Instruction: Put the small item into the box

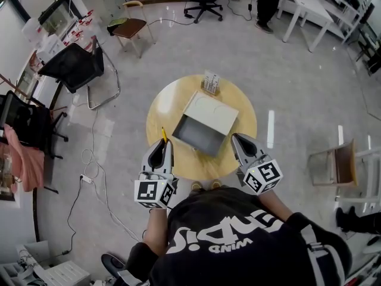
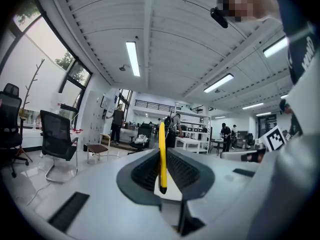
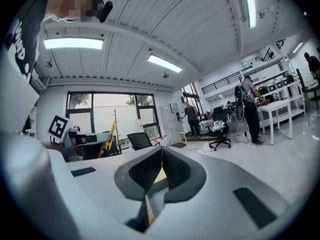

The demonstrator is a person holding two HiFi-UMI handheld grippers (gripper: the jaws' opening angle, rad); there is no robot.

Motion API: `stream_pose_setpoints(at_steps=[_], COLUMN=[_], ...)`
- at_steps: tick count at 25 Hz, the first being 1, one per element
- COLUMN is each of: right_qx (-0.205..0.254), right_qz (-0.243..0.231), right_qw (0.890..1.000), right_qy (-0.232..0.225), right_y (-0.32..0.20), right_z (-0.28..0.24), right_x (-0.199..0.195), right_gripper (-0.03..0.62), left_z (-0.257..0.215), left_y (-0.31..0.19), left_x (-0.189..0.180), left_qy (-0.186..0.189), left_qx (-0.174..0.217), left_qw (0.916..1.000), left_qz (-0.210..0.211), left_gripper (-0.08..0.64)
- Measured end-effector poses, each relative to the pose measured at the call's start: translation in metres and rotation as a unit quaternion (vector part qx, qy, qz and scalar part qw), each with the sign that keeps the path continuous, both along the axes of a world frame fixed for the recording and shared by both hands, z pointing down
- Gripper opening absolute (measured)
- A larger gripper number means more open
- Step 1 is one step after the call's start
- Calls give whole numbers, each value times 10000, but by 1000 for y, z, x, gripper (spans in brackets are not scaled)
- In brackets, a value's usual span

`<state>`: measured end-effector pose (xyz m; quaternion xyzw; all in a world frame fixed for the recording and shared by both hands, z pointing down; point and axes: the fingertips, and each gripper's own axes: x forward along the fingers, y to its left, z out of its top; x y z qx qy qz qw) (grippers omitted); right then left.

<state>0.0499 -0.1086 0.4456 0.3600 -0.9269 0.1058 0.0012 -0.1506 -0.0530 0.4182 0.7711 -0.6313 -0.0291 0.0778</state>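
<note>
A thin yellow pencil-like stick (image 1: 164, 134) stands up between the jaws of my left gripper (image 1: 162, 145), which is shut on it above the near left edge of the round table. In the left gripper view the stick (image 2: 162, 154) rises straight out of the closed jaws of that gripper (image 2: 162, 173). The open grey box (image 1: 199, 136) lies in the middle of the table, its pale lid (image 1: 212, 112) folded back behind it. My right gripper (image 1: 239, 139) hovers at the box's near right corner, its jaws (image 3: 160, 167) shut with nothing between them.
The round wooden table (image 1: 156, 108) carries a small rack (image 1: 210, 83) at its far edge. Office chairs (image 1: 74, 67) stand to the left, a wooden chair (image 1: 334, 164) to the right, and cables (image 1: 89, 159) run across the floor.
</note>
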Motion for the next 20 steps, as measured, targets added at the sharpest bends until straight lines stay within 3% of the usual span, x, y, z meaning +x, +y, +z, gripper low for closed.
stream_pose_setpoints(at_steps=[10,20], right_qx=[-50,-143], right_qz=[65,297], right_qw=[10000,9995], right_qy=[-16,13], right_y=[-5,-18], right_z=[2,12], right_x=[-18,-15], right_gripper=[5,5], left_z=[13,67], left_y=[-39,-84], left_x=[0,12], left_qy=[-532,-1153], left_qx=[-174,-697], left_qw=[9967,9835], left_qz=[590,1210], left_gripper=[52,52])
